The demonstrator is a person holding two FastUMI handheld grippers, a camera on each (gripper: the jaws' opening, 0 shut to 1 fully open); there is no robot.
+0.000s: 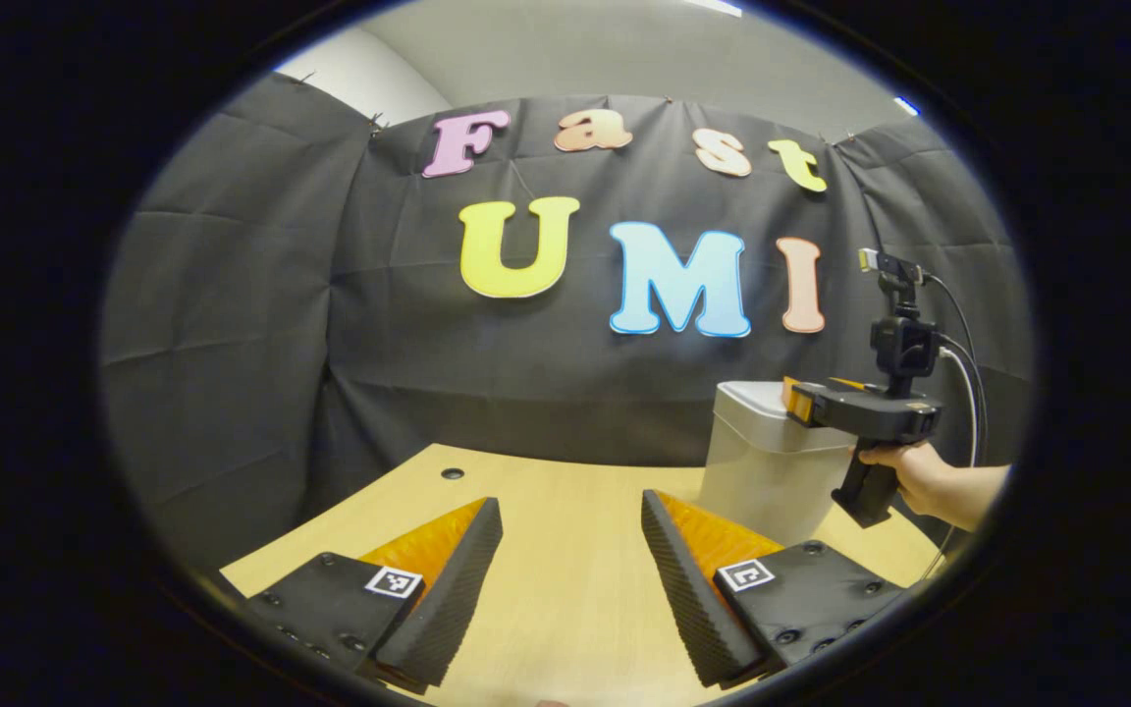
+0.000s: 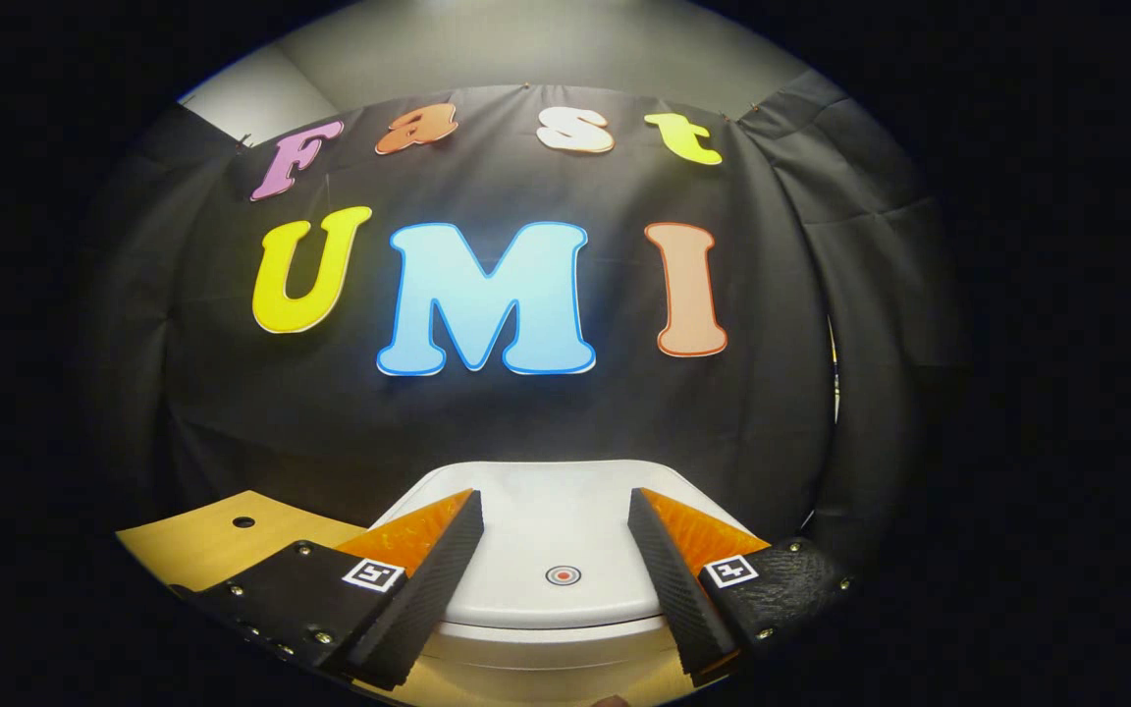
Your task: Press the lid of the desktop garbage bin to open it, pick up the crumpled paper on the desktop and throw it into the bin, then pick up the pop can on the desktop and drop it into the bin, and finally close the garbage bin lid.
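Your left gripper (image 1: pixel 570 550): fingers wide apart, nothing between them, over the bare wooden desktop (image 1: pixel 565 609).
Your right gripper (image 2: pixel 554 550): fingers spread wide, gripping nothing, just above the bin's lid (image 2: pixel 546 520).
Garbage bin (image 1: pixel 762 462): stands on the desktop's right side, lid closed.
Your hand (image 1: pixel 904 471): holds the right gripper's handle beside the bin.
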